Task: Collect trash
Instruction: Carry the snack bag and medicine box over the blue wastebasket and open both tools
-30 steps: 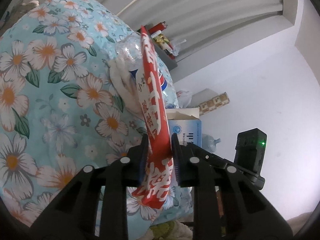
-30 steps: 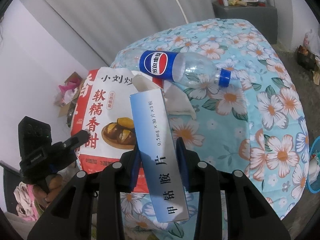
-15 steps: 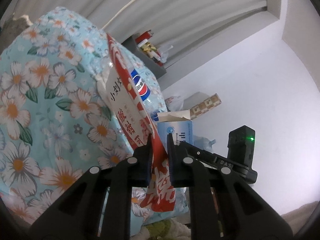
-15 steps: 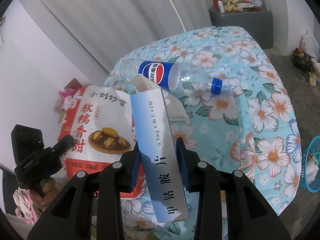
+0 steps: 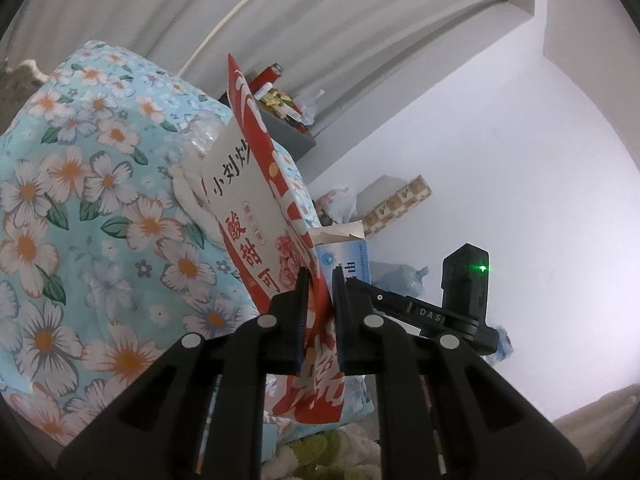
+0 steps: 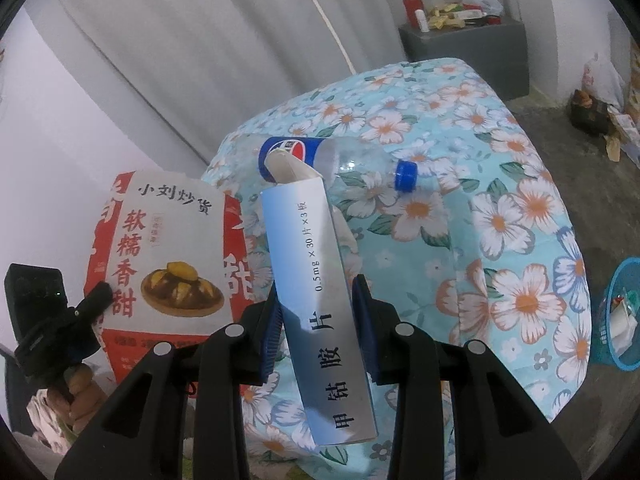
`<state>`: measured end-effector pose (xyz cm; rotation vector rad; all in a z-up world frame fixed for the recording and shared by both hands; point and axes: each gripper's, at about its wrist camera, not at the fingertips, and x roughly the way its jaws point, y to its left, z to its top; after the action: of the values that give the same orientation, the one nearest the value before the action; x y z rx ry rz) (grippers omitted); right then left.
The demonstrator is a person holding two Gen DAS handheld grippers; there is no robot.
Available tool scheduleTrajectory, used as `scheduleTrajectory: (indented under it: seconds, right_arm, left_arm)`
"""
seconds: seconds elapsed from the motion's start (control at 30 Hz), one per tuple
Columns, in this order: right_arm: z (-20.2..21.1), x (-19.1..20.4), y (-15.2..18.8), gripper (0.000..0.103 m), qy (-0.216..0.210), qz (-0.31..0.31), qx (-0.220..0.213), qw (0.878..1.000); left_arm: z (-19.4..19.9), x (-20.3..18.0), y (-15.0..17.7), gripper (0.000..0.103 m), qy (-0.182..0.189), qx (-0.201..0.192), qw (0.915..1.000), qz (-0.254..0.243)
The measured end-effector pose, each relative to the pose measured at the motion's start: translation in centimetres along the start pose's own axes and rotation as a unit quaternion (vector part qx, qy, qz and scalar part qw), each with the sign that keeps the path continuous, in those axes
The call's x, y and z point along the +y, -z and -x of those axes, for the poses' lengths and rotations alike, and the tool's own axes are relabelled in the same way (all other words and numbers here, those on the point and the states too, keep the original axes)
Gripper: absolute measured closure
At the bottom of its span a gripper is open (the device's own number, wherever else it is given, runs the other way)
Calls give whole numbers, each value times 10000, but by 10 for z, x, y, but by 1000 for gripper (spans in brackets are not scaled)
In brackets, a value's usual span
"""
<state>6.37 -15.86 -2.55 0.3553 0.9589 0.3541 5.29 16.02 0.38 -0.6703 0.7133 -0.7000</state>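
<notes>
The left tool (image 5: pixel 318 312) was clamped on the lower edge of a red-and-white printed snack bag (image 5: pixel 248 208), its jaws nearly together with only the thin film between them. That hold looked the likeliest to fail: the slick film was caught near 1 corner, so the bag could slide out or swing and crumple against the flowered blue cloth of the tabletop (image 5: pixel 92 200). The right tool (image 6: pixel 316 316) gripped a long white-and-blue cardboard medicine box (image 6: pixel 316 276) across its narrow sides, jaws partly apart and pressing on the card. The box's top flap stood open, and the light carton might bow or pivot in the pads if tipped hard.

Both pieces were lifted off the cloth, the bag standing upright on the left and the box slanting up from the jaws. A clear plastic cola bottle with a blue cap and blue label (image 6: pixel 340 158) lay on its side on the tabletop behind the box, uncollected. A blue mesh basket (image 6: pixel 618 316) holding scraps stood on the floor at the right edge, probably where the trash was meant to go.
</notes>
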Motion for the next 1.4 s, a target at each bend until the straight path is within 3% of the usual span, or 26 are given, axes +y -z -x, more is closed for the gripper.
scheduleTrajectory:
  seconds: [0.6,0.9,1.03,1.13,1.2,1.27,1.33,1.4]
  right_arm:
    - [60,-32,7,70,-388,-457,-855,9945]
    - [115,-81,15,70,-352,-859,-1580,9831]
    - [144,-125,23,70,-22,-1265,-1975,9721]
    - [172,-167,36,70,405,-1714,-2337,9562]
    - [190,-200,49,70,839,-2086,-2556,9403]
    - [203,-232,63,70,1262,-2477,-2708,9216]
    - [212,-273,82,70,1848,-2999,-2753,8945]
    - [214,-304,98,70,2083,-3368,-2703,8776]
  left_arm:
    - [-37,-59,-15,94,218,395,9943,-963]
    - [-96,-118,-16,94,500,870,9798,-1731]
    - [-145,-161,-13,94,732,1218,9645,-2227]
    - [-193,-195,-3,94,908,1591,9485,-2584]
    - [-229,-220,10,94,965,1862,9340,-2892]
    - [-276,-247,31,93,865,2183,9135,-3321]
    - [-317,-268,55,93,760,2485,8943,-3644]
    - [-357,-283,81,93,677,2752,8750,-3924]
